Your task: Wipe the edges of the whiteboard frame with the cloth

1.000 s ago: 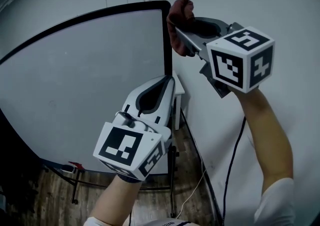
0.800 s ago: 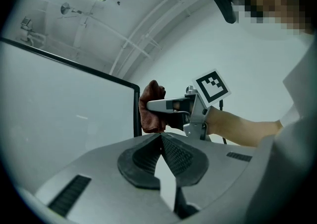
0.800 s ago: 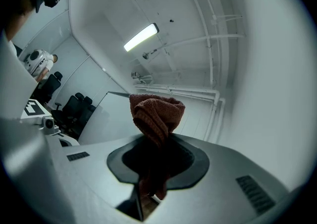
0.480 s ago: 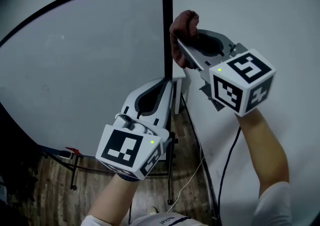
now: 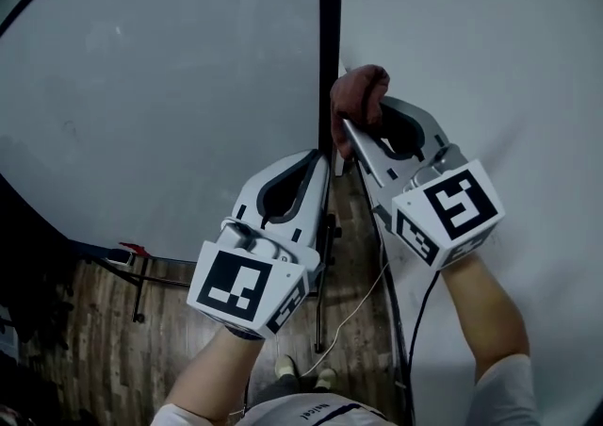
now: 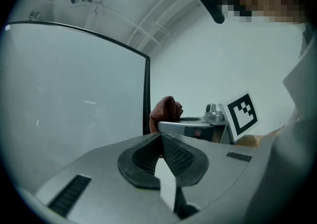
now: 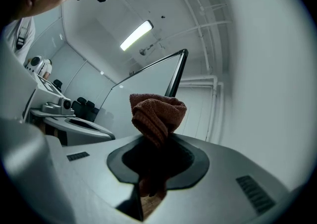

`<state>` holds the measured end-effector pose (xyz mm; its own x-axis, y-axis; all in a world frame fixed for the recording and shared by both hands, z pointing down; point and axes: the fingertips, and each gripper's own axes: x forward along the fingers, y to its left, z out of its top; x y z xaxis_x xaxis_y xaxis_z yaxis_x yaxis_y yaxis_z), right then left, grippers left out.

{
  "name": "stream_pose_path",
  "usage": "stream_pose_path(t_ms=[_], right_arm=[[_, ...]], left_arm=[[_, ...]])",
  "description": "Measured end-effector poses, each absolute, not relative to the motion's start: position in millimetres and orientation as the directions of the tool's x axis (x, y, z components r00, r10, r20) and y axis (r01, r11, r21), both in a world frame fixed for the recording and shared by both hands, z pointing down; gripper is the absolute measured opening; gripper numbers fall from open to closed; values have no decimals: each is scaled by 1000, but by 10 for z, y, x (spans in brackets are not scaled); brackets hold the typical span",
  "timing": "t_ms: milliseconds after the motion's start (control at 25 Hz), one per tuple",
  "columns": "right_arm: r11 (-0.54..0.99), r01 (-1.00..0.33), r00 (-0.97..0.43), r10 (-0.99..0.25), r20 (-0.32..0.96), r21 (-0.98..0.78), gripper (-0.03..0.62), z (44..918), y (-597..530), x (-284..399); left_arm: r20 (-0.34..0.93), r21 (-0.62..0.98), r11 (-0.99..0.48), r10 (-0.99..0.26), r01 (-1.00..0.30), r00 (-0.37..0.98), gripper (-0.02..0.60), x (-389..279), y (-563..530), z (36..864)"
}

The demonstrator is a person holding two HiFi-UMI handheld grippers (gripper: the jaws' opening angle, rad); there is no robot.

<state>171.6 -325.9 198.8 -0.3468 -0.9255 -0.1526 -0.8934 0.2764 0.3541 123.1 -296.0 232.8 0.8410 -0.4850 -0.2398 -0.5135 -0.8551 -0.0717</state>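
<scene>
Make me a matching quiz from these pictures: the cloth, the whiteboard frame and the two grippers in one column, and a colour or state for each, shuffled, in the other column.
Column one
1. cloth
2. whiteboard frame
3. left gripper
4. right gripper

Column two
A. black, running up and down
B. jaws together, nothing between them
C. reddish-brown, bunched up
D. clamped on fabric

Pairs: 1-C, 2-A, 3-B, 4-D
</scene>
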Motion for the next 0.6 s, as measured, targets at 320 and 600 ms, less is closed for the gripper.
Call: stream_pose_path(t_ms=[320, 600], right_arm=[[307, -919, -339, -935, -100, 247, 75, 2251, -3240, 1722], [304, -941, -313, -949, -44, 147, 75, 3770, -3292, 1825]], left_arm=[[-207, 12, -855, -510, -519, 835, 8, 1195, -2972, 2232], [-137, 22, -847, -528, -530, 838, 8, 1276, -2930, 3432]])
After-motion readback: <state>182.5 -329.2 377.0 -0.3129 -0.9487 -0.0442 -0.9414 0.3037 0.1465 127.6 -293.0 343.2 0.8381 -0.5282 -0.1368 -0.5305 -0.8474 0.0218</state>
